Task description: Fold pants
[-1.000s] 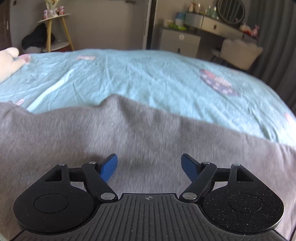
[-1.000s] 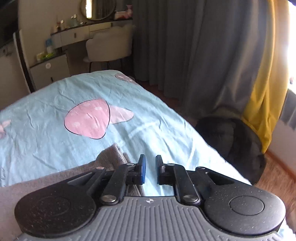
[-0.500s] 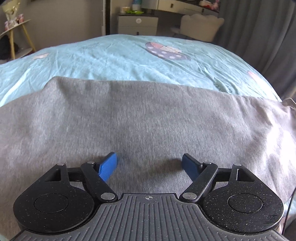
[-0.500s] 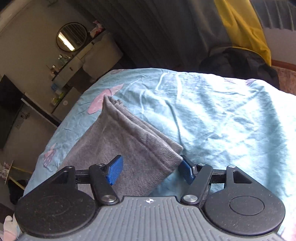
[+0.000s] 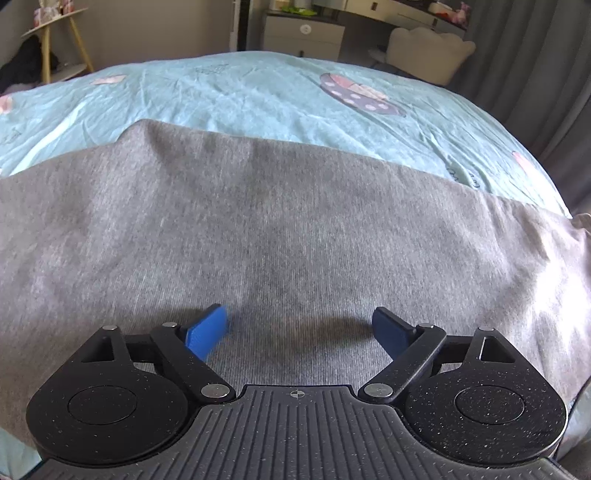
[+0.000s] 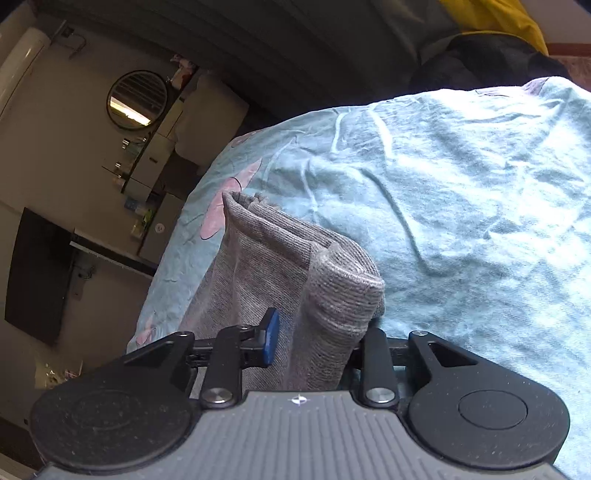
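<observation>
Item: grey pants [image 5: 295,229], spread flat across a bed under a light-blue sheet [image 5: 258,88] with printed pink and purple figures.

Left gripper [image 5: 299,328]: jaws released, spread wide, blue pads just above the cloth at 6 o'clock in the left wrist view; nothing between them. Whether the pads touch the fabric cannot be told.

Right gripper [image 6: 314,332]: jaws grasping the ribbed cuff end of the pants [image 6: 306,280]. One blue pad presses its left face; the other finger is hidden behind the fabric.

Surroundings, left view:
- white drawer cabinet [image 5: 303,35] at 12 o'clock, beyond the bed
- cream chair [image 5: 428,51] at 1 o'clock
- grey curtain [image 5: 535,74] at 2 o'clock
- yellow-legged side table [image 5: 59,40] at 11 o'clock

Surroundings, right view:
- round mirror [image 6: 136,99] at 10 o'clock
- dark screen [image 6: 37,277] at 9 o'clock
- yellow cloth [image 6: 495,22] at 1 o'clock, with a dark bundle [image 6: 480,62] just below it

Edges and room: far edge of the pants runs from 10 to 3 o'clock in the left view, with bare sheet beyond it to the bed's rim. In the right view, wrinkled bare sheet fills 1 to 4 o'clock beside the cuff.
</observation>
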Demonstrator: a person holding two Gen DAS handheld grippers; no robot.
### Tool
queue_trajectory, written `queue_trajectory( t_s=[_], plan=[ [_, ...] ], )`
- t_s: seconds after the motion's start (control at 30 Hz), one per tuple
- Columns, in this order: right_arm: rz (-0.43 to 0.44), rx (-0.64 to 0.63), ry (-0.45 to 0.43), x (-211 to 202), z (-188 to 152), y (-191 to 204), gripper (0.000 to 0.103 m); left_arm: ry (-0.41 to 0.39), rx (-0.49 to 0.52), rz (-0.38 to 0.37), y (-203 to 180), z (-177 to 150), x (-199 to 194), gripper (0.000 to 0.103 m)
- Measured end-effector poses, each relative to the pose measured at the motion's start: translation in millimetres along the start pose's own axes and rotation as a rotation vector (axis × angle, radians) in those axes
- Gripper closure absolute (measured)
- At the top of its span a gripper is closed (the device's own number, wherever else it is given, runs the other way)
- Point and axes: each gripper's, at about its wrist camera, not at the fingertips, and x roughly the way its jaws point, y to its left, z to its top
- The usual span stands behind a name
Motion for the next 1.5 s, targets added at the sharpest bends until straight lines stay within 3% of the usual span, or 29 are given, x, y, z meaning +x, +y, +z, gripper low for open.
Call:
queue_trajectory(
  t_s=[0.07,0.23,0.4,0.53,0.67,0.83,0.9,0.97,1.03,1.1,1.2,1.33,1.4,1.5],
  plan=[
    [-0.044,-0.031,0.003,-1.4,1.7,6.0,0.088,-0.002,0.009,0.001,-0.4,-1.1,-0.3,0.011],
    [-0.151,-0.261,-0.042,-12.4,-1.6,55.5,0.09,0.001,-0.016,-0.021,6.4,-1.6,-5.9,0.011],
    [-0.069,-0.481,-0.083,-29.8,-17.0,130.2,0.091,-0.009,-0.085,-0.064,21.4,-3.9,-19.6,0.012],
    [0.015,-0.638,-0.059,-30.4,-51.7,188.4,0.091,-0.037,-0.11,-0.09,29.7,-9.5,-36.1,0.012],
    [0.094,-0.833,0.032,-19.3,-116.8,232.8,0.091,-0.078,-0.116,-0.098,37.5,-16.7,-53.8,0.012],
    [0.149,-1.096,0.277,6.6,-231.3,248.2,0.09,-0.085,-0.146,-0.125,48.7,-28.2,-63.3,0.012],
    [0.138,-1.174,0.433,16.9,-269.8,245.6,0.079,-0.091,-0.157,-0.131,52.4,-31.5,-65.5,0.012],
    [0.125,-1.229,0.471,13.0,-292.1,242.8,0.067,-0.101,-0.16,-0.135,54.9,-33.9,-67.6,0.012],
    [0.164,-1.209,0.487,2.9,-284.2,244.7,0.056,-0.11,-0.154,-0.161,55.8,-35.6,-69.2,0.012],
    [0.224,-1.104,0.505,-8.0,-259.3,244.2,0.047,-0.113,-0.145,-0.188,55.2,-36.0,-68.6,0.012],
    [0.214,-0.972,0.41,-21.5,-216.5,239.7,0.042,-0.111,-0.112,-0.23,48.1,-35.4,-67.5,0.012],
    [0.149,-0.793,0.324,-12.3,-168.5,231.2,0.044,-0.095,-0.057,-0.314,27.9,-36.7,-62.9,0.012],
    [0.092,-0.815,0.313,7.7,-164.0,240.1,0.058,-0.064,-0.046,-0.342,19.2,-39.3,-56.1,0.012],
    [0.053,-0.873,0.345,51.7,-174.1,264.2,0.066,-0.016,-0.05,-0.356,13.8,-41.4,-43.7,0.012]
  ],
)
